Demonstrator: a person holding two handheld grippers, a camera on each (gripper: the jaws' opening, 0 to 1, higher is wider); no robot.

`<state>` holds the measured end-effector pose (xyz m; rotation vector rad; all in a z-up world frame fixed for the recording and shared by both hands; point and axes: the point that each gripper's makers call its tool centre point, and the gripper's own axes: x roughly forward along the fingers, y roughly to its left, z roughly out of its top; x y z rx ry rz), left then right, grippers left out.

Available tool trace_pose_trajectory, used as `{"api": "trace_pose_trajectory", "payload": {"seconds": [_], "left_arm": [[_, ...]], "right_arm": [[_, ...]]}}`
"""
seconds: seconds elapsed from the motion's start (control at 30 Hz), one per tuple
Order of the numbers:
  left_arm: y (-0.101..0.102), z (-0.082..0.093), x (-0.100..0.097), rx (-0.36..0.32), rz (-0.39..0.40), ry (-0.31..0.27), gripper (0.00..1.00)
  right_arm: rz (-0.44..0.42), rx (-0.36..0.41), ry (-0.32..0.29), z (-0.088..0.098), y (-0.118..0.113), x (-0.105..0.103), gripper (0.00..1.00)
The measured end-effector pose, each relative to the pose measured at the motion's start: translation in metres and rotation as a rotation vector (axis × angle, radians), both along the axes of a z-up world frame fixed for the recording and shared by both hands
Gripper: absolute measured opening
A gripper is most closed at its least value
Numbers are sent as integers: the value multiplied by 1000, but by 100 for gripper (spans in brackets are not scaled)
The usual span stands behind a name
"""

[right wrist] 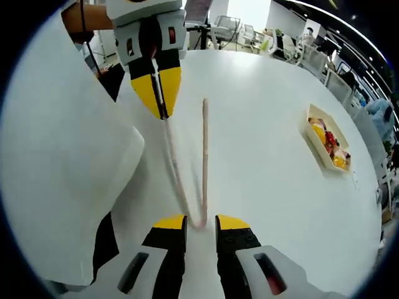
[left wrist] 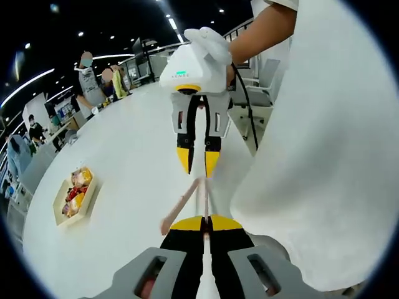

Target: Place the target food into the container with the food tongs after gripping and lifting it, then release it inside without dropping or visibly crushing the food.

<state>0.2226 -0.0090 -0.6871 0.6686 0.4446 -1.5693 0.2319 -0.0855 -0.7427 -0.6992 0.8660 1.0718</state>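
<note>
Two yellow-tipped grippers meet over a white round table [right wrist: 274,149], sharing a pair of slim pale-pink food tongs [right wrist: 203,162]. Left gripper [left wrist: 205,225]: jaws together, clamped on one tong arm near its tip. Right gripper [right wrist: 200,222]: jaws slightly apart, the joined end of the tongs between them; whether they grip it cannot be told. Well apart on the table sits a shallow beige rectangular tray [right wrist: 316,147] holding yellow and red food pieces [right wrist: 328,144].

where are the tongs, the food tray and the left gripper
tongs [right wrist: 204,162], right gripper view, middle of the free arm
food tray [right wrist: 326,138], right gripper view, its near rim
left gripper [right wrist: 159,93], right gripper view, between its yellow tips, shut on one tong arm
</note>
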Motion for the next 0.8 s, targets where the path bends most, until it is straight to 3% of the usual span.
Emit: {"api": "trace_pose_trajectory", "payload": {"seconds": [0.1,0.17,0.27,0.37,0.63,0.8], "left_arm": [[1,-3,0,13,10,5,0],[2,-6,2,18,29,21,0],[2,-6,4,5,57,34,0],[-3,-8,7,-3,67,37,0],[-17,-27,26,51,88,35,0],[-19,-38,35,87,104,50,0]], "right_arm": [[37,3,43,-9,5,-5,17],[76,-23,-3,-12,1,1,13],[41,4,42,-11,0,0,12],[82,-6,15,-7,-6,5,12],[72,-66,7,-4,-24,23,12],[34,-50,2,-1,-29,35,12]]}}
